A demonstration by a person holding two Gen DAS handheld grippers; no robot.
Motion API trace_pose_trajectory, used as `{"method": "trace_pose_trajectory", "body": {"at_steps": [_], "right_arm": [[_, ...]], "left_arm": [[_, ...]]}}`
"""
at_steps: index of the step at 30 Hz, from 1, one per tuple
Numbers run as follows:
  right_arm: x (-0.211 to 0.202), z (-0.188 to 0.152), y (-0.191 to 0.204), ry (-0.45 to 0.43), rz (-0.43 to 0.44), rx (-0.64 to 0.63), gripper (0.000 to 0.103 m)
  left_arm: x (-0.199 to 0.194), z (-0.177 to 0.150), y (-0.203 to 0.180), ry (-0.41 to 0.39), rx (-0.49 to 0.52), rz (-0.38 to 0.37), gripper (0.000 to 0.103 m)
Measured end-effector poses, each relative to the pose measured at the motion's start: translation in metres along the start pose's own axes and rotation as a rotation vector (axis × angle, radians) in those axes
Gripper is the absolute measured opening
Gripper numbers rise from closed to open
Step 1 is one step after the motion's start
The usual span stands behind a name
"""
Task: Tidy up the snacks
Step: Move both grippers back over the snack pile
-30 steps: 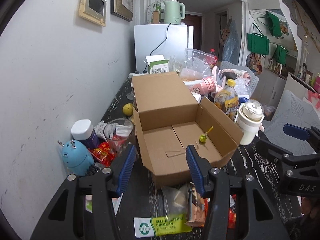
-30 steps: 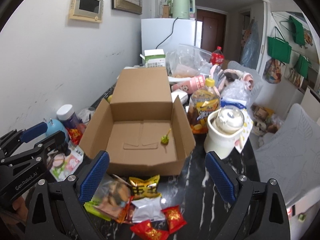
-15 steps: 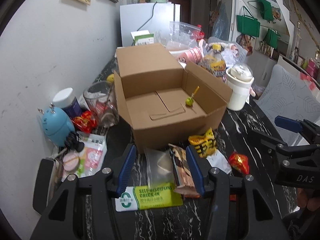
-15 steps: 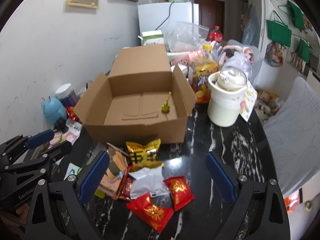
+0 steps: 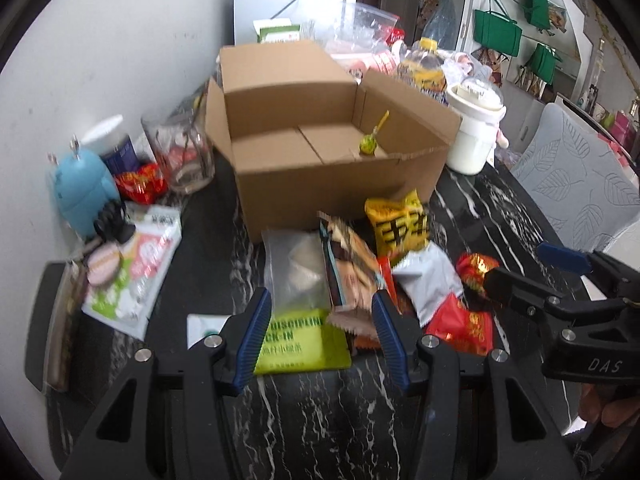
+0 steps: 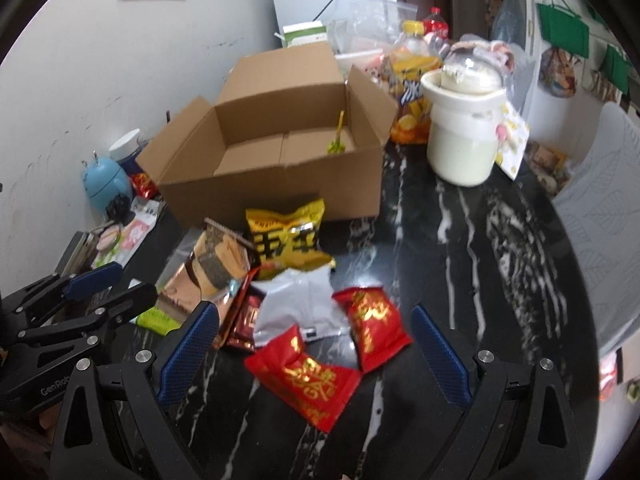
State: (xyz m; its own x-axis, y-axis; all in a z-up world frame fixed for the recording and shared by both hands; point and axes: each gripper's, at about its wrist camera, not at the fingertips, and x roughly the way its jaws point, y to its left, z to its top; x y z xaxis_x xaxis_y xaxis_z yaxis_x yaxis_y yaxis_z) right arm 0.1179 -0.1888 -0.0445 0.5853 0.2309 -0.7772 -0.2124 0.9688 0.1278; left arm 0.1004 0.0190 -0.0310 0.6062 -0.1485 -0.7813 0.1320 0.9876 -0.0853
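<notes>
While we look down along both pairs of fingers, we note the following.

Surface: we see a black marble-veined surface, crowded along its far and left edges.
Box: an open cardboard box stands at the far middle, flaps up, with a green lollipop lying on its floor near the right wall.
Snack pile: the snacks lie loose on the surface just near of the box's front wall, none of them in it.
Yellow bag: a yellow snack bag lies closest to the box.
Brown packet: a brown biscuit packet lies left of the yellow one, overlapping it.
Clear pouch: a clear pouch lies left of the brown packet.
White packet: a white packet lies near of the yellow bag.
Red packets: two red packets lie nearest, beside the white one.
Green card: a lime-green card lies flat under the near end of the clear pouch.
Left gripper: we see the left gripper above the green card, its fingers apart and clamped on nothing.
Right gripper: the right gripper hangs over the red packets, fingers wide apart, nothing between them touched.
Right of box: a cream jar and an orange drink bottle stand there.
Left of box: a blue figure and a glass jar stand by the wall.
</notes>
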Motion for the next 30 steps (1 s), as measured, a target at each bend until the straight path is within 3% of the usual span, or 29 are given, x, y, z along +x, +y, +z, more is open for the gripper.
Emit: {"method": "trace_pose_trajectory", "body": {"at_steps": [10, 15, 21, 30], "right_arm": [[0.019, -0.032, 0.008, 0.062, 0.063, -0.082, 0.097], [0.028, -0.039, 0.015, 0.092, 0.073, -0.134, 0.094], [0.047, -0.043, 0.014, 0.171, 0.058, -0.128, 0.076], [0.048, -0.038, 0.016, 0.188, 0.035, -0.167, 0.043]], "left_arm": [[0.014, -0.022, 0.015, 0.047, 0.008, -0.008, 0.052], [0.019, -0.027, 0.021, 0.051, 0.065, 0.009, 0.052], [0.031, -0.023, 0.031, 0.075, 0.089, 0.002, 0.052], [0.042, -0.008, 0.035, 0.073, 0.127, -0.031, 0.052]]}}
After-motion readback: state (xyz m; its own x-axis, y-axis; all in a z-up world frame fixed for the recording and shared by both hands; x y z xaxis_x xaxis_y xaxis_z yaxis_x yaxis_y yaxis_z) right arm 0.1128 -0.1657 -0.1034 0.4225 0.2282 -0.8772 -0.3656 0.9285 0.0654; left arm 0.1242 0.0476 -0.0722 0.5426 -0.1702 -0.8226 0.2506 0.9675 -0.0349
